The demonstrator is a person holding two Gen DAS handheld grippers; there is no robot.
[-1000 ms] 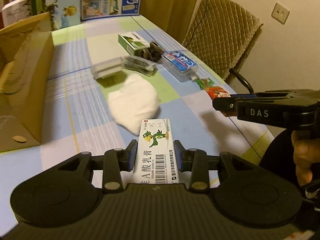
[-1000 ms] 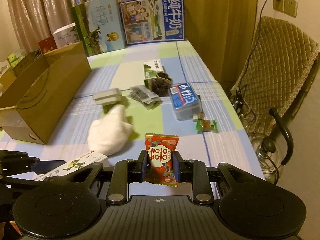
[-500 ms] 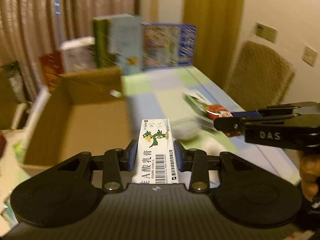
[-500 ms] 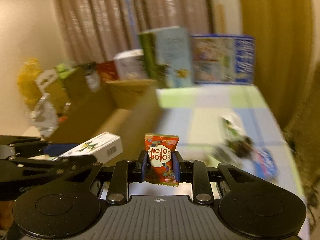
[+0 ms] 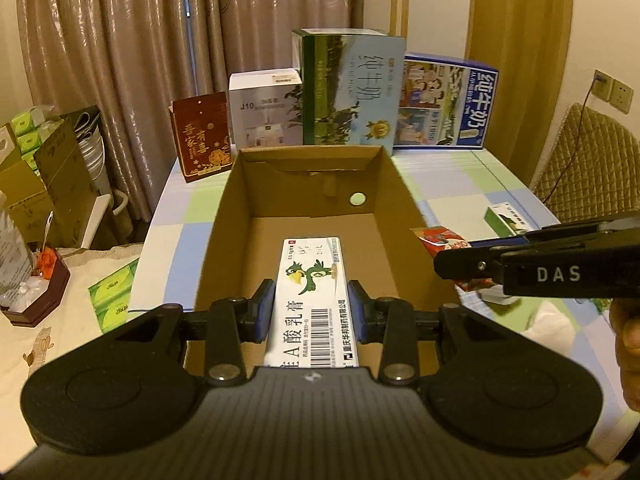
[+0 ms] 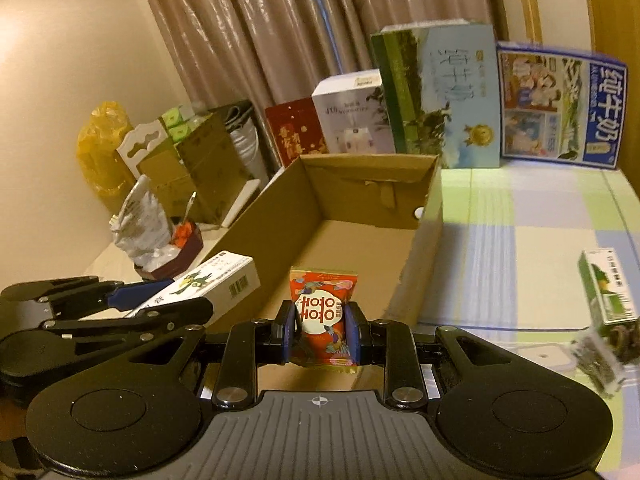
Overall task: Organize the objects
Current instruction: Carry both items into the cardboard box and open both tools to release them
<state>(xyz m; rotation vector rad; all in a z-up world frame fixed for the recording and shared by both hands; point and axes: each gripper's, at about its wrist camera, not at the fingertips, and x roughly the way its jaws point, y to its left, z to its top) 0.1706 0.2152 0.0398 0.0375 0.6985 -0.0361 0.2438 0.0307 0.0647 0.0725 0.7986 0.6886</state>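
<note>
Both grippers have swung from the cluttered right side of the table to the open cardboard box (image 5: 308, 208); the left gripper (image 5: 311, 312) clamps a white ointment carton (image 5: 310, 300) above it; the right gripper (image 6: 320, 330) pinches a red snack packet (image 6: 322, 312), seemingly over the box's near edge.

The open box (image 5: 308, 216) at frame centre looked like matt brown cardboard; the red snack packet (image 6: 323, 316) was glossy film, and the curtains (image 5: 120, 40) in the upper left a shiny cloth.
</note>
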